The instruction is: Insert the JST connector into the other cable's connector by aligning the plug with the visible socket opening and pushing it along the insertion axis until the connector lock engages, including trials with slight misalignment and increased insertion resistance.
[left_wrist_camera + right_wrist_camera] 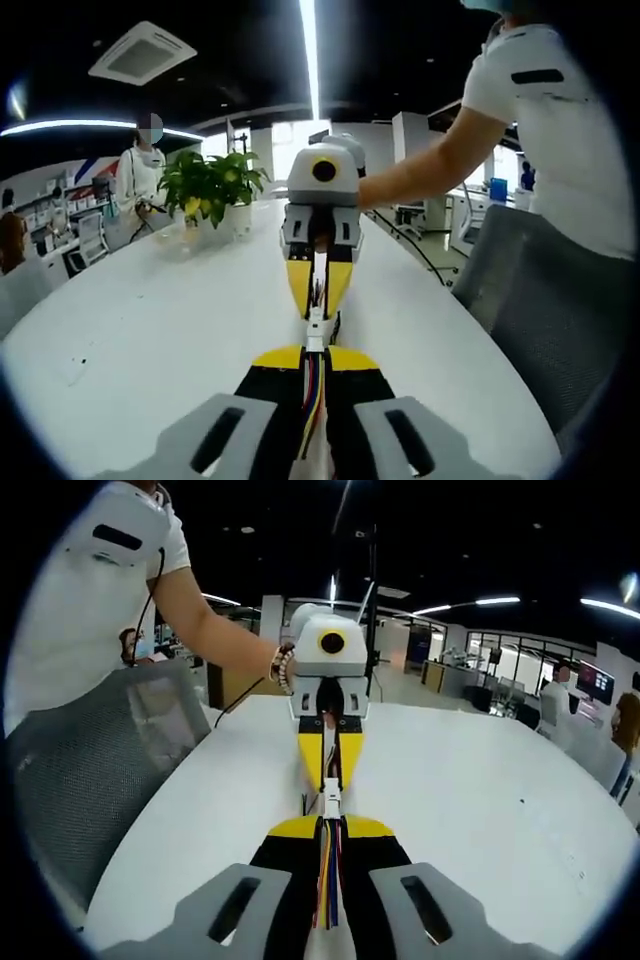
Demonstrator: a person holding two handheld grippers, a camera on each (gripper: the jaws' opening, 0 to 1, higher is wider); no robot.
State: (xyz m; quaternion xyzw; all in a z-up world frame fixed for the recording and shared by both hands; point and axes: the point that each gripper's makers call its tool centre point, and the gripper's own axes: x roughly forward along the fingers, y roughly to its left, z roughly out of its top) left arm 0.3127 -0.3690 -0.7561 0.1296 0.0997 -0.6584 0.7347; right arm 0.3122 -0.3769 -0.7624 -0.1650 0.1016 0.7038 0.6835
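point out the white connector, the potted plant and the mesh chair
white connector [316, 328], left gripper view, on its housing between the claws
potted plant [212, 185], left gripper view, on its leaves
mesh chair [95, 755], right gripper view, on its backrest

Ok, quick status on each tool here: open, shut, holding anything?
Left tool: shut on the multicoloured wire cable with white connector.
Right tool: shut on the other multicoloured wire cable with white connector.
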